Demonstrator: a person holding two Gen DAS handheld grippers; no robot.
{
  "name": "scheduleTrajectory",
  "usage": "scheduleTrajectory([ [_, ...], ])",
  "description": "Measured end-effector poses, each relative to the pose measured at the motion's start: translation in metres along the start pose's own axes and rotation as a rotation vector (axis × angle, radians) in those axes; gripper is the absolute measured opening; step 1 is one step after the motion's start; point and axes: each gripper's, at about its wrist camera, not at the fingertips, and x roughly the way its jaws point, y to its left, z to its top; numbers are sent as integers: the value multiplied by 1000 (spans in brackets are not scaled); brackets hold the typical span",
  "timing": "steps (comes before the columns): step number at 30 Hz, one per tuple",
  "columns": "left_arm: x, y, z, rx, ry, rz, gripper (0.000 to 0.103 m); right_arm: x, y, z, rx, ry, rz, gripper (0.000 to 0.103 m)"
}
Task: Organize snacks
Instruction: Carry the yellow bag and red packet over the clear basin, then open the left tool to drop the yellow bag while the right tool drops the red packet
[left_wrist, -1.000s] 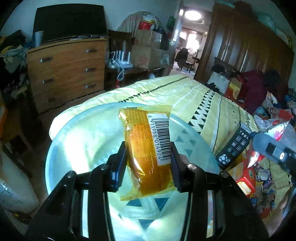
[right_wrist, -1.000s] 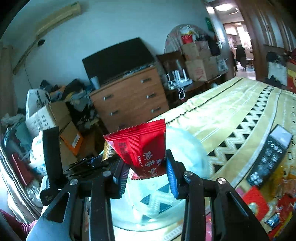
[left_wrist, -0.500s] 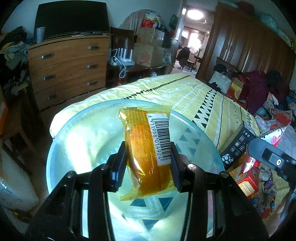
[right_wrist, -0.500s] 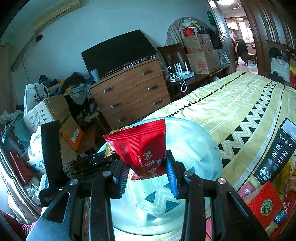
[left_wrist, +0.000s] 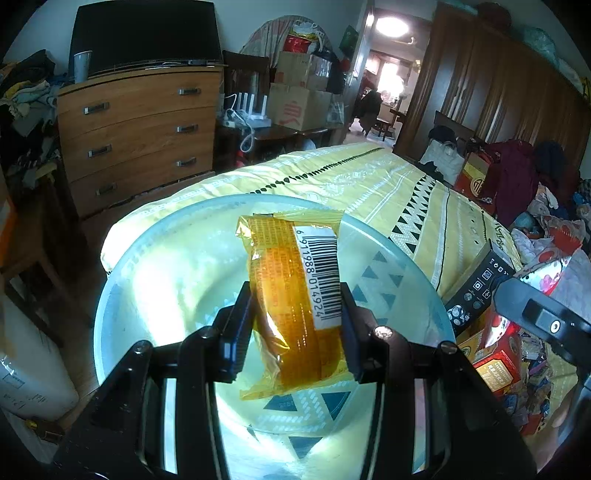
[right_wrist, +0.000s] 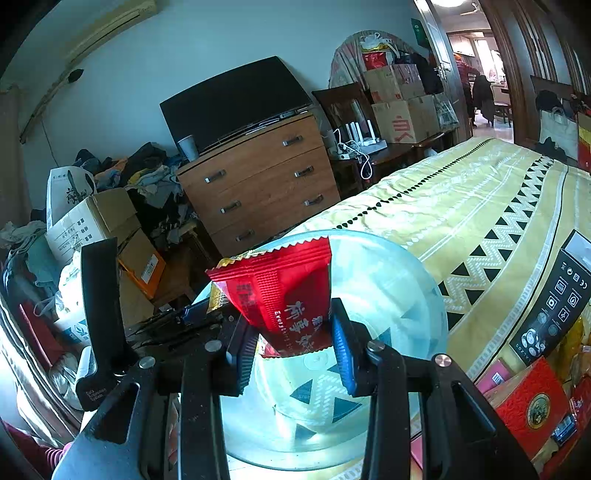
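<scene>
Right now left gripper (left_wrist: 293, 325) is clamped on an orange snack pack (left_wrist: 295, 306), barcode side up, held above a clear bowl (left_wrist: 155, 266). Right gripper (right_wrist: 291, 350) pinches a red snack pack (right_wrist: 280, 291) over the same bowl (right_wrist: 399, 280). Bowl sits on a yellow bedspread (right_wrist: 461, 199); black remote (right_wrist: 554, 299) & red box (right_wrist: 532, 402) lie to the right of it.

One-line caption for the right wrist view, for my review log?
Right gripper holds a red snack packet above a clear plastic bowl on the yellow patterned bedspread.
</scene>
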Motion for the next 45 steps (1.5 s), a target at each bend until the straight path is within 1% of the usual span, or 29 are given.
scheduleTrajectory([
  [21,4,5,0,1,19,17,43,8,1,3,9,27,8,41],
  [23,5,4,0,0,20,20,44,9,2,4,9,33,10,42],
  [26,6,5,0,-2,27,30,44,13,1,4,10,45,7,46],
  [27,7,5,0,-3,31,35,46,13,2,3,10,48,8,48],
  [28,6,6,0,-5,30,39,52,14,2,3,9,49,8,51],
  [29,6,7,0,-8,29,43,57,14,3,3,6,50,7,52],
  [30,5,8,0,-11,24,50,66,13,4,3,5,50,6,52],
  [31,5,7,0,-10,19,56,71,12,6,4,2,50,6,52],
  [33,4,7,0,-6,12,71,76,9,9,4,-9,42,2,53],
  [34,4,7,0,-5,14,75,81,8,11,5,-14,40,0,54],
  [35,4,6,0,-6,15,77,84,6,13,5,-23,37,-7,57],
  [36,4,7,0,-5,15,81,88,4,15,7,-33,31,-17,63],
  [38,4,7,0,2,14,96,93,-1,20,9,-51,17,-24,64],
  [39,4,6,-1,4,17,102,94,-3,23,11,-67,16,-36,66],
  [41,4,6,0,3,21,113,95,-3,27,12,-97,23,-62,69],
  [42,3,5,0,2,19,116,95,-6,29,12,-107,15,-74,73],
  [45,1,4,1,4,13,120,95,-17,34,13,-121,-22,-73,74],
])
